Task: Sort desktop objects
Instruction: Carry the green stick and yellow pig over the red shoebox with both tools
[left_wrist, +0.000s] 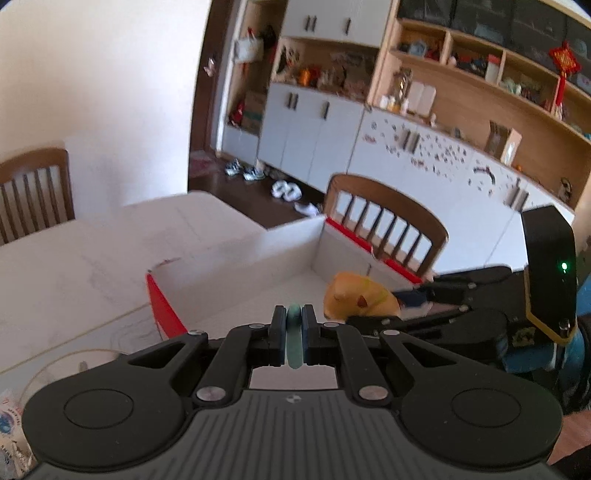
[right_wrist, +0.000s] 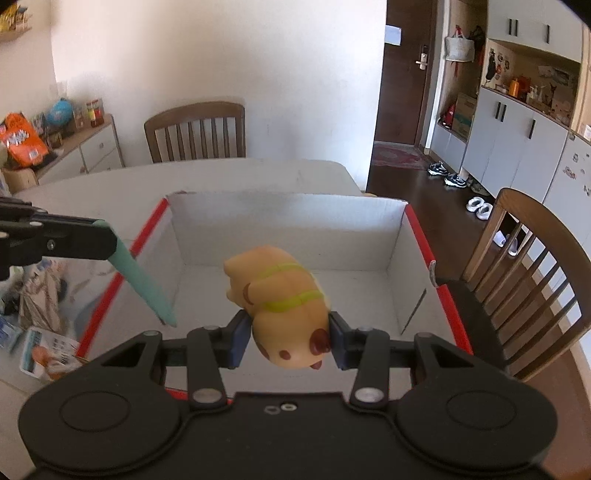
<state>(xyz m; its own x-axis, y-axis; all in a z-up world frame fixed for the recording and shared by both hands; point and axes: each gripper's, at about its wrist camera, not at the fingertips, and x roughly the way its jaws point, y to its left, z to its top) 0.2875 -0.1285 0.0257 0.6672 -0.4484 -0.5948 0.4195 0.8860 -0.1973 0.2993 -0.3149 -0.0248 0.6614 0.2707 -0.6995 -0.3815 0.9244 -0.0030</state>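
Left gripper: clenched on a green pen (tilted).
Right gripper: grasping a tan toy.
Box: open, beneath both.

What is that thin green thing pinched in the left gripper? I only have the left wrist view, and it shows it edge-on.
Observer: In the right wrist view it is a long, slim, mint-green stick, slanting down from the left gripper over the left wall of the box.
Operator: Is there anything in the box already?
Observer: None visible; the floor that shows is bare white cardboard, though the near part is hidden.
Operator: And the yellow lump beside me?
Observer: It is a tan animal-shaped toy with yellow-green bands, clamped between the pads of the right gripper above the box.
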